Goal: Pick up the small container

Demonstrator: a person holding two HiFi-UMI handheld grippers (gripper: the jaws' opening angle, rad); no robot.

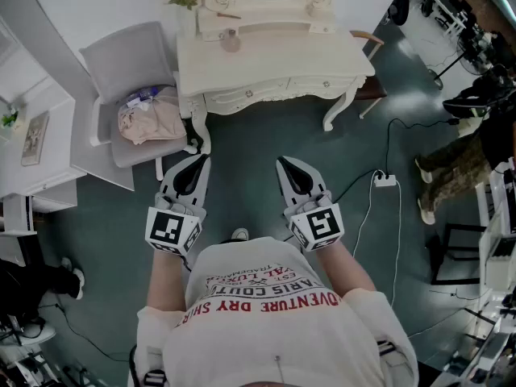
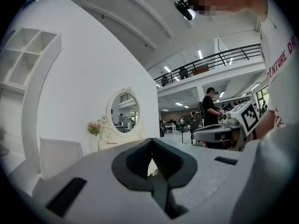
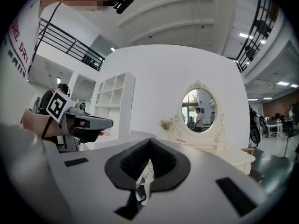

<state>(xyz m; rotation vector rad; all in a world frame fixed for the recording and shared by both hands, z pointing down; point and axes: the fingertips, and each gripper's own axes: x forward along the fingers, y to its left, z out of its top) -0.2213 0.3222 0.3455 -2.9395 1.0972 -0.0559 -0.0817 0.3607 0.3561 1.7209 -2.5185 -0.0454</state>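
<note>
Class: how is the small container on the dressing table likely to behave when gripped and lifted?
The small container looks tiny beside the dressing table, so probably light. It seems squat and roundish, so unlikely to tip, though it might slip when squeezed. Material: too small to tell.

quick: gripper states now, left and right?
Left gripper: closed, holding nothing.
Right gripper: closed, holding nothing.

Head view: above the person, facing steeply down; left gripper (image 1: 196, 161) and right gripper (image 1: 284, 164) near, dressing table (image 1: 274, 59) far.
Gripper views: each low behind its own jaws, facing level toward that far table's oval mirror (image 2: 124, 111).
Shared by both gripper views: table, mirror, the opposite gripper.
</note>
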